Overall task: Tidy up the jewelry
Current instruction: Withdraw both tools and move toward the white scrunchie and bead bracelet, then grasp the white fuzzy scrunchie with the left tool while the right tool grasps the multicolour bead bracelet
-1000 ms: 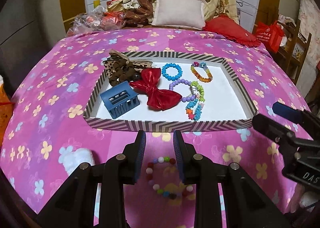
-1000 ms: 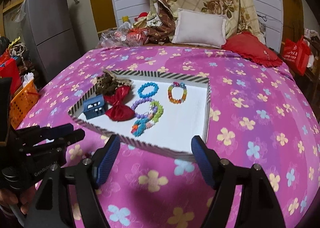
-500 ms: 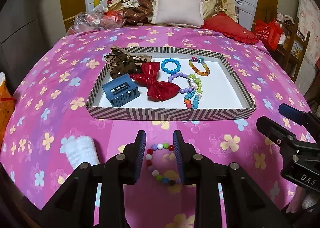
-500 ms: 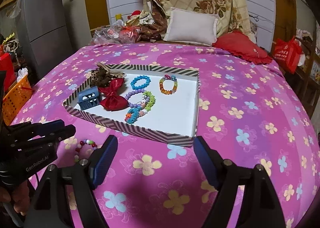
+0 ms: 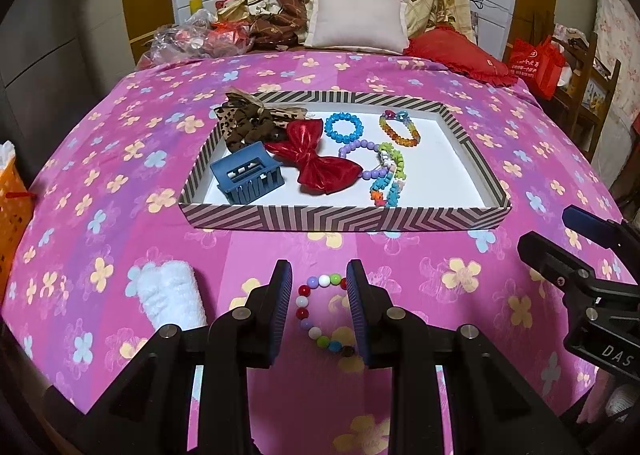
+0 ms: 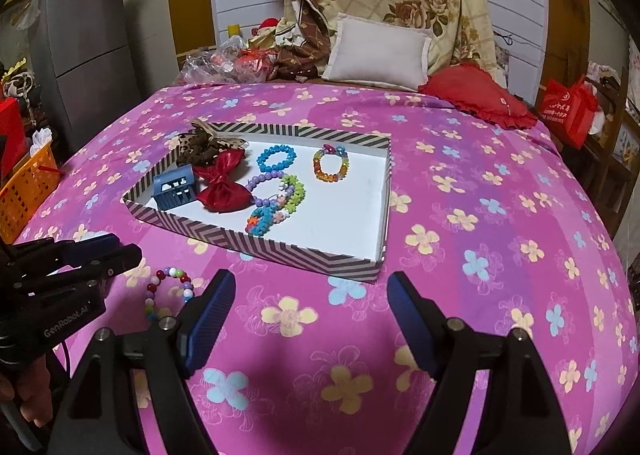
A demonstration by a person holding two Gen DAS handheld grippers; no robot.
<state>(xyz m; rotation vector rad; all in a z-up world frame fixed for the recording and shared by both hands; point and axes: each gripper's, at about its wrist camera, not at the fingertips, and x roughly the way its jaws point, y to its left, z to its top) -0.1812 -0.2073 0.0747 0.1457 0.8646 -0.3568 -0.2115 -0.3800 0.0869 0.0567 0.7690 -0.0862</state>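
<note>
One beaded bracelet (image 5: 322, 311) remains outside the tray (image 5: 344, 217), on the bedspread near its front edge. Left gripper (image 5: 316, 287) has drawn back, jaws narrowly spread astride it, not pinching. Right gripper (image 6: 310, 303) spread wide, empty.

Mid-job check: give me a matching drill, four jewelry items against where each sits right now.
Items:
1. blue hair claw
2. multicolour bead bracelet
3. red bow
4. white rolled cloth

Places:
A. tray middle
B. bedspread, left of the left gripper
C. tray's near-left corner
D. bedspread, seen between the left jaws

Pairs: 1-C, 2-D, 3-A, 4-B
</note>
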